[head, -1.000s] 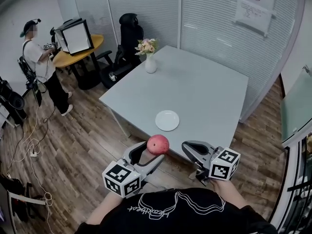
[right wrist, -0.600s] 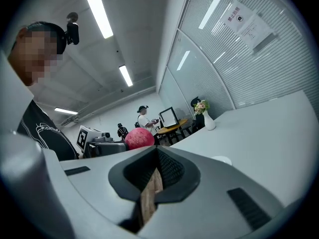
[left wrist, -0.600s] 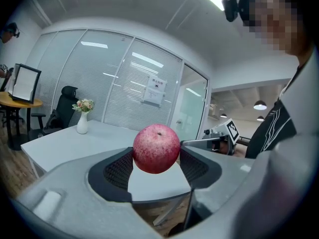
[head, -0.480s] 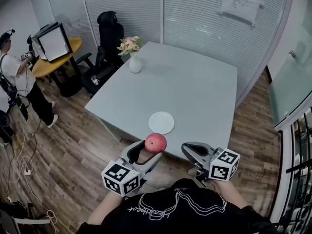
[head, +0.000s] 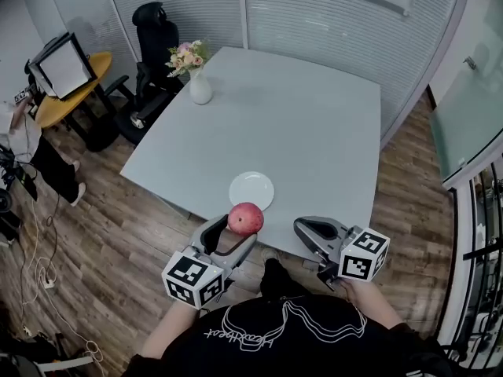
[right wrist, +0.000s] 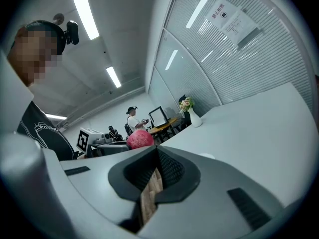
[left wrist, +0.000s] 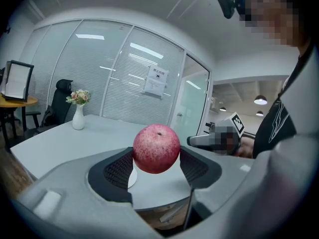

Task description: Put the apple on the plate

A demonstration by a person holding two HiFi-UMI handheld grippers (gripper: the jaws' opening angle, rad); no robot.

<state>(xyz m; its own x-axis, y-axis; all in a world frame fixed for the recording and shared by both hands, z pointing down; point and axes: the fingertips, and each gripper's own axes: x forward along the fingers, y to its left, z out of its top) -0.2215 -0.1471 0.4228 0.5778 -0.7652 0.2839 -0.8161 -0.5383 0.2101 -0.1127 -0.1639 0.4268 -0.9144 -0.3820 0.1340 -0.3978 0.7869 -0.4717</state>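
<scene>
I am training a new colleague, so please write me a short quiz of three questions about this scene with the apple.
1. What do the left tongs hold? A a cup; B an apple; C a bottle.
2. True or false: the apple already lies on the plate.
3. Fill in: the right tongs are ___ and empty.
Key: 1 B; 2 false; 3 shut.

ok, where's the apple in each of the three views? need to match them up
Head view: apple lower centre, held in the left gripper, just short of the plate.
Left gripper view: apple dead centre, clamped between the jaws.
Right gripper view: apple small, left of centre.
Shared landmark: the flower vase.
</scene>
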